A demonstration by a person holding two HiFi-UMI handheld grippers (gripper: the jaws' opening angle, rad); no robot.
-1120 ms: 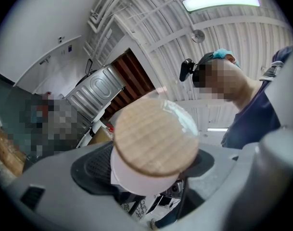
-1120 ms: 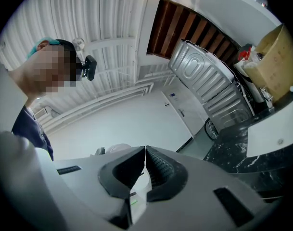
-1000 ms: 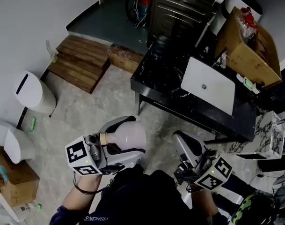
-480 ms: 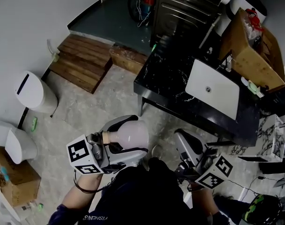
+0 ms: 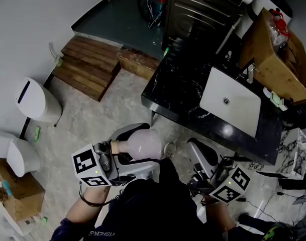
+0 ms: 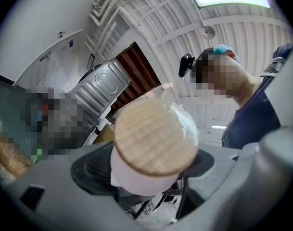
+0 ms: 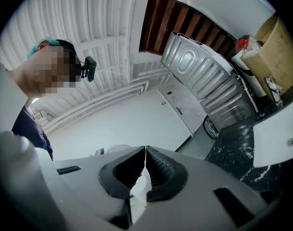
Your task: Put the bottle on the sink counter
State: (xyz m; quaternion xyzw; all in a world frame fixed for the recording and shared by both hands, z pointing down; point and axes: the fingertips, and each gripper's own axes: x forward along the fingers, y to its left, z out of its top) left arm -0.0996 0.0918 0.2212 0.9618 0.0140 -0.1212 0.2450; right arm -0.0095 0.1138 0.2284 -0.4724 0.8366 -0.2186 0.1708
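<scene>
A pale pink round-bellied bottle with a cork stopper lies sideways in my left gripper, which is shut on its neck. The left gripper view shows the cork end-on, filling the space between the dark pads. The black marble sink counter with a white basin stands ahead and to the right, well apart from the bottle. My right gripper hangs at the lower right with its jaws pressed together and nothing in them; in its own view the pads meet.
A cardboard box sits at the counter's far right. A steel appliance stands behind the counter. Wooden steps and a white bin are at the left. Another white bin and a box stand lower left.
The view has shifted slightly; the counter sits a little lower and nearer. The bottle stays held in my left gripper. The right gripper has barely moved.
</scene>
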